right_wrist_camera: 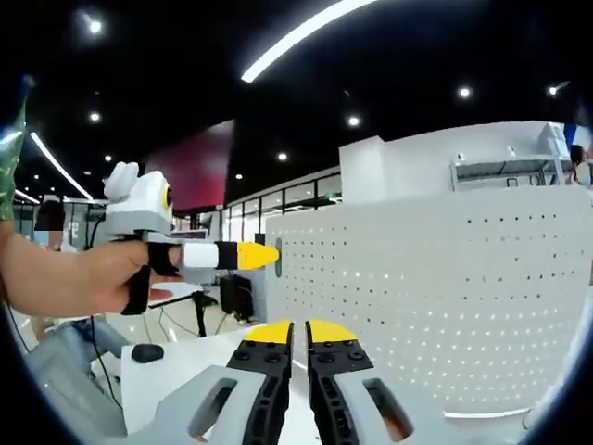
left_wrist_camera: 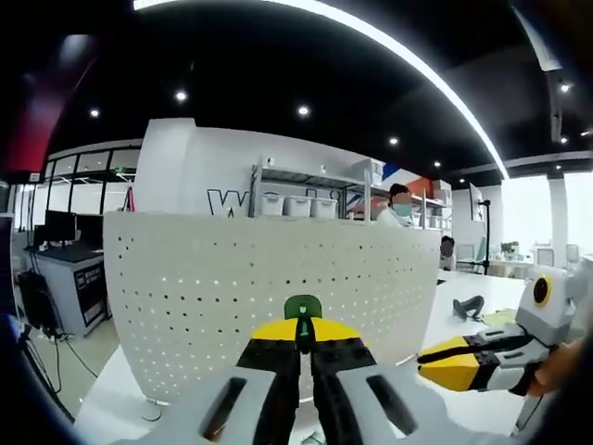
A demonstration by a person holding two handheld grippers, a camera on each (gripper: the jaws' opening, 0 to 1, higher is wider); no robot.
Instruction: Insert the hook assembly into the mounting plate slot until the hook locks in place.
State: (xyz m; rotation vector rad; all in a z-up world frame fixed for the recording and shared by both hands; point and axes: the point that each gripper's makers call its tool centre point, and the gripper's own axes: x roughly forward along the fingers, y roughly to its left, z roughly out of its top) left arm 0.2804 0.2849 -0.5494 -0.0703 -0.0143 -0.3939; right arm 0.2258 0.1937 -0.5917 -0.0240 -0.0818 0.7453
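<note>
A white perforated mounting plate (left_wrist_camera: 213, 287) stands upright on the white table (left_wrist_camera: 463, 292), and it also spans the right gripper view (right_wrist_camera: 435, 297). My left gripper (left_wrist_camera: 303, 326) is shut on a small green hook (left_wrist_camera: 302, 306), which it holds up against the plate's face. In the right gripper view a hand holds that left gripper (right_wrist_camera: 264, 255) level, with the green hook (right_wrist_camera: 278, 257) touching the plate's left edge. My right gripper (right_wrist_camera: 297, 332) is shut with nothing in it, low in front of the plate. It enters the left gripper view from the right (left_wrist_camera: 426, 357).
A metal shelf with white bins (left_wrist_camera: 296, 199) and a seated person (left_wrist_camera: 397, 206) are behind the plate. A desk with monitors (left_wrist_camera: 60, 246) stands at the left. A black tool (left_wrist_camera: 468, 306) lies on the table at the right, and a dark mouse-like object (right_wrist_camera: 146, 352) at the left.
</note>
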